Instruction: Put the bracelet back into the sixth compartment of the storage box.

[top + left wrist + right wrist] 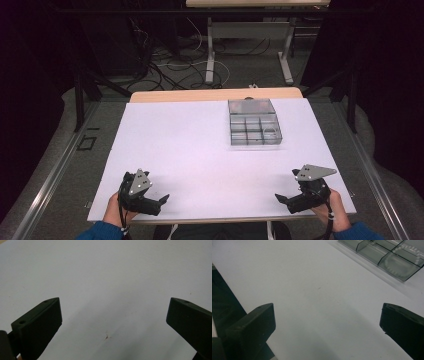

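Note:
A clear plastic compartment box with its lid laid back sits on the white table, right of centre and towards the far side. One near compartment holds a ring of pale beads; the box's corner is at the top right of the right gripper view. My left gripper rests at the near left edge, open, with bare table between its jaws. My right gripper rests at the near right edge, open and holding nothing. Both are far from the box.
A small dark mark is on the sheet under the left gripper. The table's near edge runs just behind both hands. Beyond the far edge are floor cables and another table's legs.

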A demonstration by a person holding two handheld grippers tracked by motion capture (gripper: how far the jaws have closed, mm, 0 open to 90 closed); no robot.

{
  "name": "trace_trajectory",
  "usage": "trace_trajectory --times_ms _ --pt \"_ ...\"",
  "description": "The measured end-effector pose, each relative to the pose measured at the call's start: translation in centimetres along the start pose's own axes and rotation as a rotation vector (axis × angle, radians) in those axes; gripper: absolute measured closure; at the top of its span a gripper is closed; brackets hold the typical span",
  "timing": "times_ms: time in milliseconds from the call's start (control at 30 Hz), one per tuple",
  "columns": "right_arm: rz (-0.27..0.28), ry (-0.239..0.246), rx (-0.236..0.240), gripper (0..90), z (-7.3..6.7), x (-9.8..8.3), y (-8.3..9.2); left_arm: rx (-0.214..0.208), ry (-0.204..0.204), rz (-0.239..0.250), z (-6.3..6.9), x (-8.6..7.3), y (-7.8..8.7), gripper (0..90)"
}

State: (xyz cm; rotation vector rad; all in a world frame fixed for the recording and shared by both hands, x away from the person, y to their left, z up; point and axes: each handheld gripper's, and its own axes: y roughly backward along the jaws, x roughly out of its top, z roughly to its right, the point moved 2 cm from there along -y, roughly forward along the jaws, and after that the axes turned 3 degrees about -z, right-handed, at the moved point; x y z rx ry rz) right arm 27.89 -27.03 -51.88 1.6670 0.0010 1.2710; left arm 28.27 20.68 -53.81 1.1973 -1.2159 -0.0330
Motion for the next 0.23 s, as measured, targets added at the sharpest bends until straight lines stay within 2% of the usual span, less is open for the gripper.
trace_trajectory --times_ms 33,67,200,233 --pt "-0.009 0.004 0.010 0.0 -0.02 -0.04 0.08 0.000 0.000 0.000 0.00 0.00 -0.01 0.0" --pt "-0.001 -0.004 -0.006 0.0 -0.12 -0.07 0.08 0.005 -0.007 -0.001 -0.05 0.01 0.01 0.0" --pt "-0.008 -0.003 0.006 0.0 -0.13 -0.04 0.19 0.003 -0.006 -0.003 -0.04 0.01 0.00 0.0" --pt "0.005 0.006 0.001 0.0 -0.02 -0.01 0.18 0.003 -0.006 -0.004 -0.05 0.01 -0.01 0.0"
